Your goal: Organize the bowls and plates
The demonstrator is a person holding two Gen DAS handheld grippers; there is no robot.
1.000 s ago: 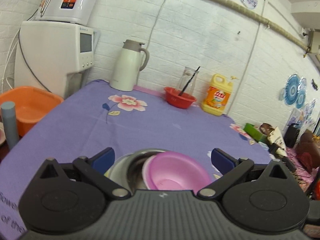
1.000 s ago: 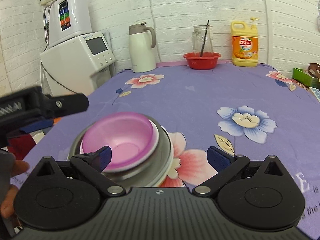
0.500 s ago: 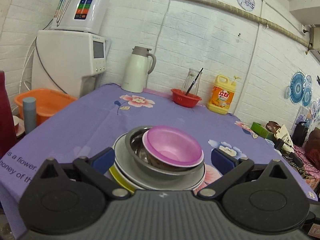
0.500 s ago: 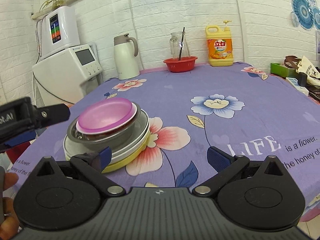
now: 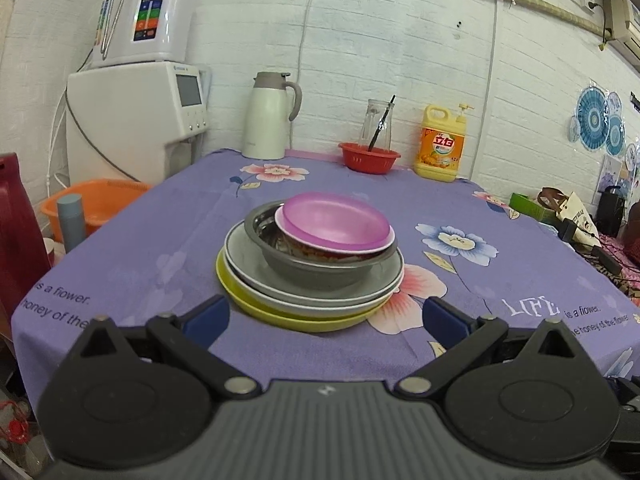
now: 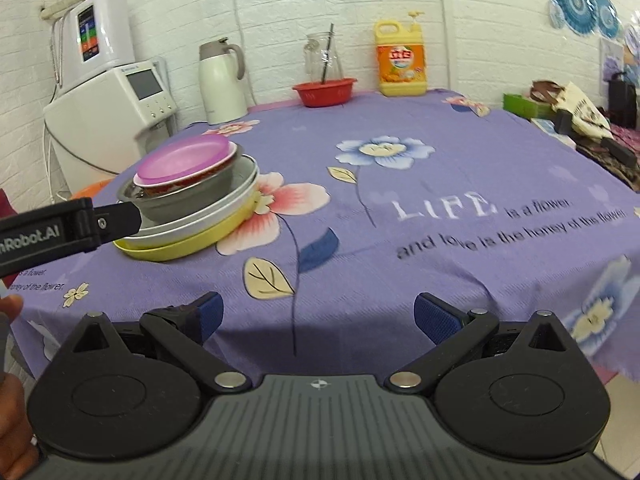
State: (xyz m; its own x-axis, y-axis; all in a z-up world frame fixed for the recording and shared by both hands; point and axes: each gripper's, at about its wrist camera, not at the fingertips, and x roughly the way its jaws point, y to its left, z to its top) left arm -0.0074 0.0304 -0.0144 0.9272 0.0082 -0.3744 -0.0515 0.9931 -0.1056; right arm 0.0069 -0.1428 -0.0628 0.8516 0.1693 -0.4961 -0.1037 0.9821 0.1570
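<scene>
Backing away from the stack, both tools now sit well clear of it: the left gripper [image 5: 325, 316] has the pink bowl [image 5: 336, 224], steel bowl [image 5: 320, 264] and plates [image 5: 308, 300] straight ahead, the right gripper [image 6: 318, 316] has them ahead-left. Both are spread wide, holding nothing. Nesting looks finished.

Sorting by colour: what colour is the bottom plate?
Yellow plate, clearest in left wrist view.

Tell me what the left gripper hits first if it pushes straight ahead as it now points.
Most likely the flat yellow plate under the dish stack: its near rim lies centred ahead of the open left gripper. Depth is unclear, so the gripper may pass above it and meet the grey metal bowl.
</scene>
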